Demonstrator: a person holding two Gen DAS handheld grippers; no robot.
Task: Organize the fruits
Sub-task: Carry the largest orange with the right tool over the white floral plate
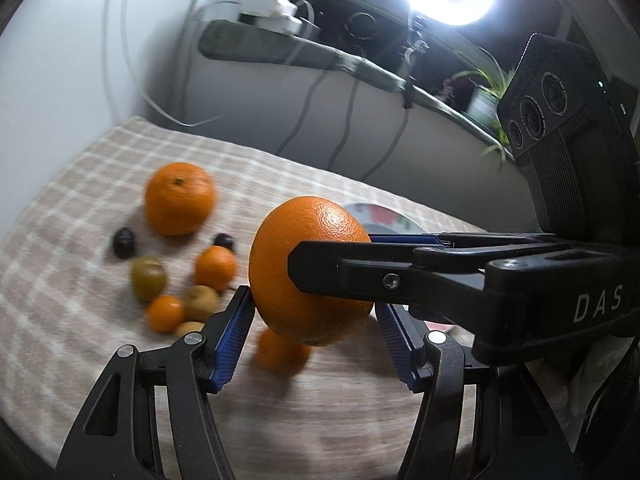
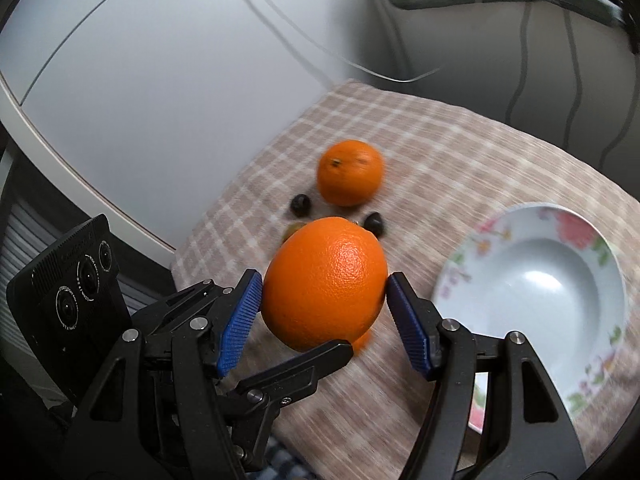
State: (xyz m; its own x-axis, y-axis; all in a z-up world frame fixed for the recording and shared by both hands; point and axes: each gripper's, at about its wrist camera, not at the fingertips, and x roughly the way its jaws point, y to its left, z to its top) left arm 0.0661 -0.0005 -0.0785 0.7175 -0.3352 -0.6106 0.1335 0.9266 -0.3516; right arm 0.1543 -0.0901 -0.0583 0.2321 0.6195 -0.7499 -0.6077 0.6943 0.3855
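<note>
Both grippers, left (image 1: 314, 312) and right (image 2: 324, 304), pinched one orange (image 2: 326, 284) above the desk (image 2: 460, 152); uneven pulling could drop it.

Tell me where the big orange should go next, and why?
Probably carry it across to the flowered bowl. Both tools, the left tool and the right tool, clamp the orange above the checked cloth, and the bowl beside it looks empty.

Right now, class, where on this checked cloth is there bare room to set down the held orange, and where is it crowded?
Free: the empty plate, and the bare cloth between it and the large orange. Crowded: the small-fruit cluster beside that orange.
</note>
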